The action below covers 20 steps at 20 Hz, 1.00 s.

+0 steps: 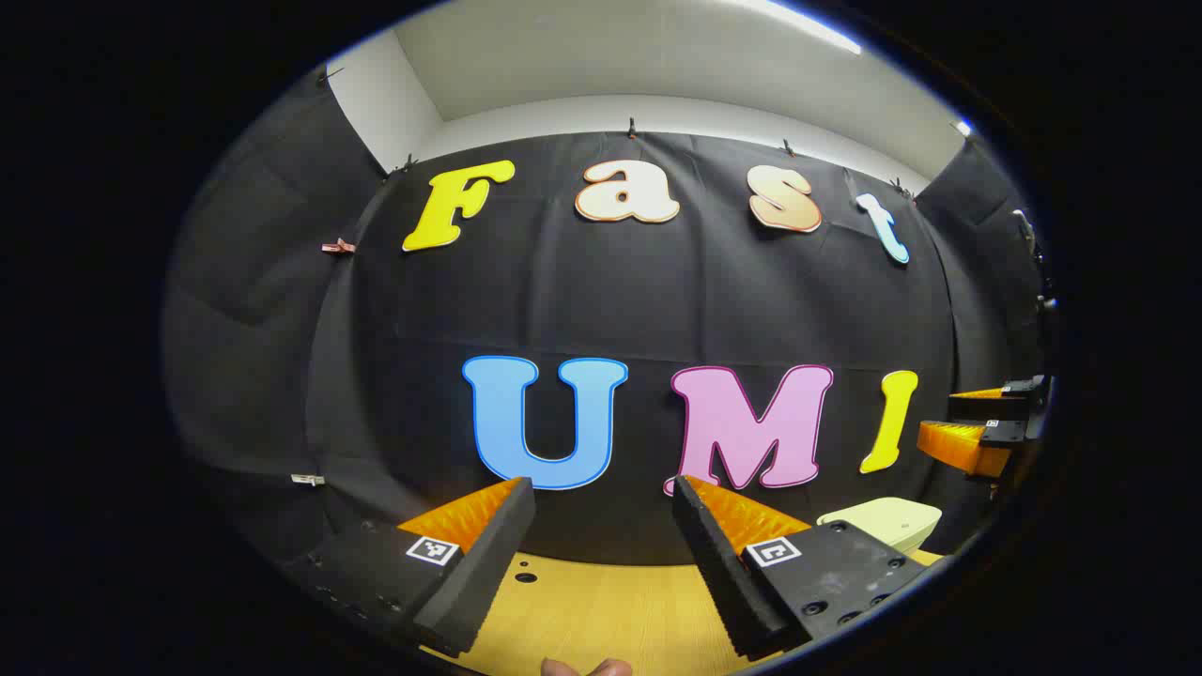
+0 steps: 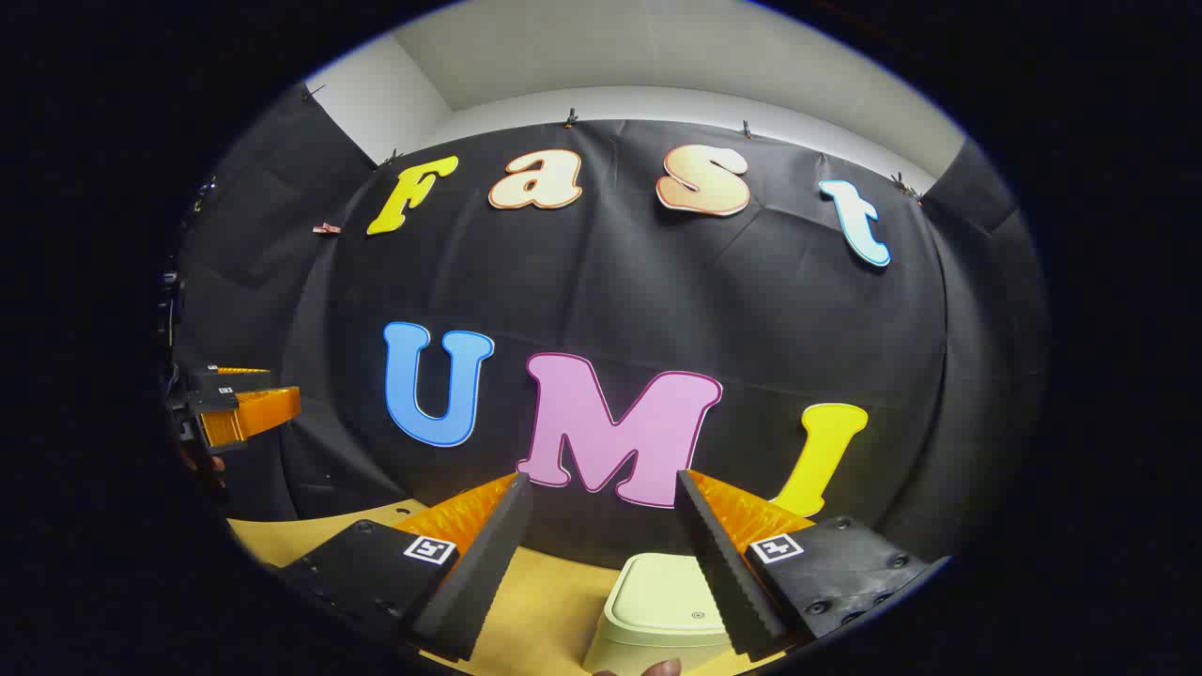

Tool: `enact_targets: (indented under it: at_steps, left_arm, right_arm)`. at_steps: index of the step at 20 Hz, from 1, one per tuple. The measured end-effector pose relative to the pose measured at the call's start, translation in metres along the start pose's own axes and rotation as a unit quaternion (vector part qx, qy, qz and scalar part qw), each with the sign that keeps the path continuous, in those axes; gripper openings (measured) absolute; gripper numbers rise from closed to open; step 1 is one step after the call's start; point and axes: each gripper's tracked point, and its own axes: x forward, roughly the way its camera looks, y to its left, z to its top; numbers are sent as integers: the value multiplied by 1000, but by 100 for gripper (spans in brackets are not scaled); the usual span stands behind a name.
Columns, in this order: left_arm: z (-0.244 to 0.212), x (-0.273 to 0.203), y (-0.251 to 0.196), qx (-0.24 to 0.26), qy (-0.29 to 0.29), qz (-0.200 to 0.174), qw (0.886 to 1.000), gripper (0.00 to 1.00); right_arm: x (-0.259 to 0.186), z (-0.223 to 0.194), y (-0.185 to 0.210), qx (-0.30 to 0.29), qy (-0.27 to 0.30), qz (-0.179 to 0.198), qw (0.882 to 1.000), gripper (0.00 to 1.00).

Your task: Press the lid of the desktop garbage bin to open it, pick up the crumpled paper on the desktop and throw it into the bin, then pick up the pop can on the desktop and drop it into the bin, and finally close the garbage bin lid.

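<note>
Two hand-held tools hang above a pale wooden surface (image 1: 601, 610) in a booth draped with black cloth (image 1: 601, 310), a white wall and ceiling (image 1: 657, 66) showing over the cloth's top edge. In the left gripper view, the left tool (image 1: 601, 512) has its fingers spread wide, with nothing between them; a bare stretch of the surface lies below. The desktop garbage bin (image 1: 887, 521) — pale green, its lid down — stands on the surface just right of that tool's right finger, close to the cloth. The right tool (image 1: 972, 427) shows farther right of the bin and higher, at the view's edge.

In the right gripper view, the right tool (image 2: 601, 512) is likewise spread and holds nothing, poised above the bin (image 2: 662, 610), whose closed lid sits below and between its fingers, nearer the right one. The left tool (image 2: 244, 404) shows well left of the bin, held aloft before the cloth (image 2: 751, 329), a hand partly visible beneath it.
</note>
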Motion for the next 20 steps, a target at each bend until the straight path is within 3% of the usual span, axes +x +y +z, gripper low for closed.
enact_targets:
  at_steps: [13,20]
  left_arm:
    - [-1,21,7,4,-5,-6,1000,95]
    - [-9,39,-11,-6,1,-22,1000,95]
  right_arm:
    - [2,6,-48,10,-10,-45,999,97]
    - [10,-6,-69,9,7,-55,998,97]
